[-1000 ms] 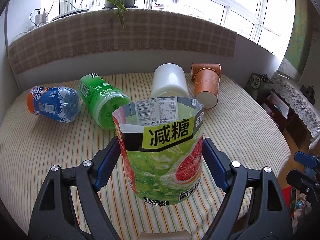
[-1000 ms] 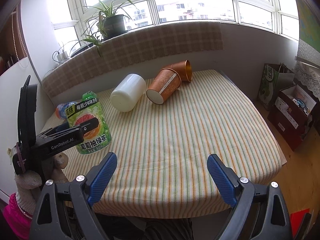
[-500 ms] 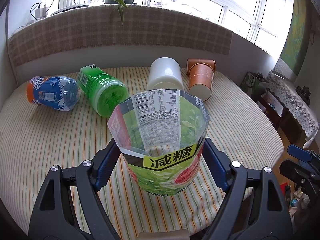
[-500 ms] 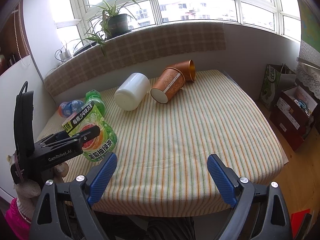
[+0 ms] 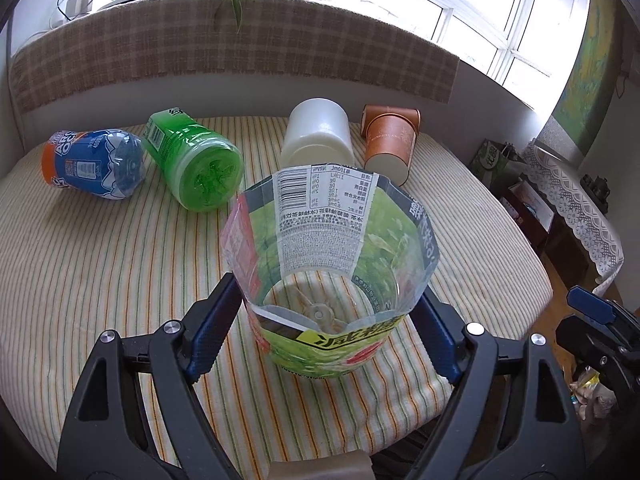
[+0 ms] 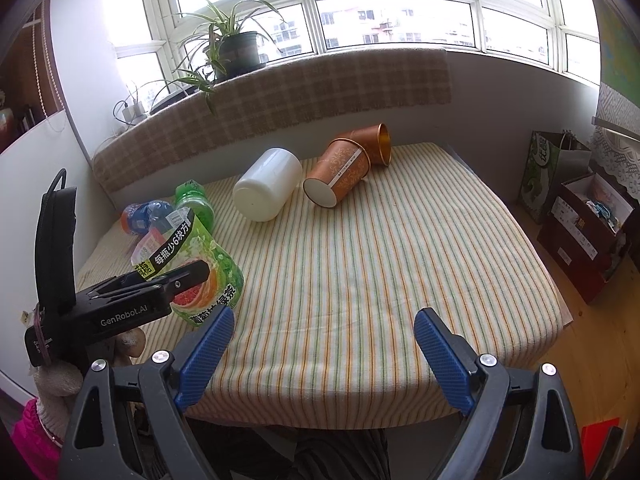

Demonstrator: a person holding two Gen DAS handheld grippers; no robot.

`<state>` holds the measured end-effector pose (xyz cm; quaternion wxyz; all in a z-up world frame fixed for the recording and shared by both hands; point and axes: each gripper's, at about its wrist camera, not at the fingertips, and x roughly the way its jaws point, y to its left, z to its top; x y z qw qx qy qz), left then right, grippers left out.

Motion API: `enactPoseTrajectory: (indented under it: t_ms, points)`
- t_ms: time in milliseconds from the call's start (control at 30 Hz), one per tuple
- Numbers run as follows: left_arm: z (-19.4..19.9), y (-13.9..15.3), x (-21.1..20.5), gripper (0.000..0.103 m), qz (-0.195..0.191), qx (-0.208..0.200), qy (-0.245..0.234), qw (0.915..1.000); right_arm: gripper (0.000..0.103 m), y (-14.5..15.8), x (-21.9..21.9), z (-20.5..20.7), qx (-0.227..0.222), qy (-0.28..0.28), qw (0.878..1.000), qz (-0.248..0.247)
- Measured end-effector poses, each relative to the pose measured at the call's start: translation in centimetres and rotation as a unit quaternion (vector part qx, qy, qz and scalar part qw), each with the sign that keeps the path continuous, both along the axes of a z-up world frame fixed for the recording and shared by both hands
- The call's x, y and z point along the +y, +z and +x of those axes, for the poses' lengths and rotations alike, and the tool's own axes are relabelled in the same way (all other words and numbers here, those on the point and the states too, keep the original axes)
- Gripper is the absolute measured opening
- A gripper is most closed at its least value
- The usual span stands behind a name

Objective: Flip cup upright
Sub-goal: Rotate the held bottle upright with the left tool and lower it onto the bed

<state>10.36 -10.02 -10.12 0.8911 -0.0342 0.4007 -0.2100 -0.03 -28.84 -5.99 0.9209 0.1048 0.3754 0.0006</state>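
left claw (image 5: 326, 320) clamped on cut-off green plastic bottle cup (image 5: 328, 264), tilted | right claw (image 6: 324, 356) apart, idle | risk: thin wall buckles or tips when you release

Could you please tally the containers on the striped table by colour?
Green: 2, the cut-open cup in the left gripper and a bottle lying down
Blue and orange: 1, a bottle lying down
White: 1, a jar lying down
Copper: 2, cups lying down
Total: 6

Two wrist views toward the window — shared striped table (image 6: 360, 280) (left closer)
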Motion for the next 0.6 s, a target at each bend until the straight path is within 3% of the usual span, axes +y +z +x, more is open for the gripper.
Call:
enactPoseTrajectory:
  t_ms: [133,600]
  points:
    - [-0.3,0.0,-0.1,0.091,-0.002,0.003,-0.002,1.0000,0.093,0.0,-0.1,-0.2,-0.001,0.000,1.000,0.000]
    - [-2.3,-1.3,1.9,0.091,-0.009,0.033,-0.008,0.9994,0.093,-0.1,0.1,-0.4,-0.004,0.006,1.000,0.001]
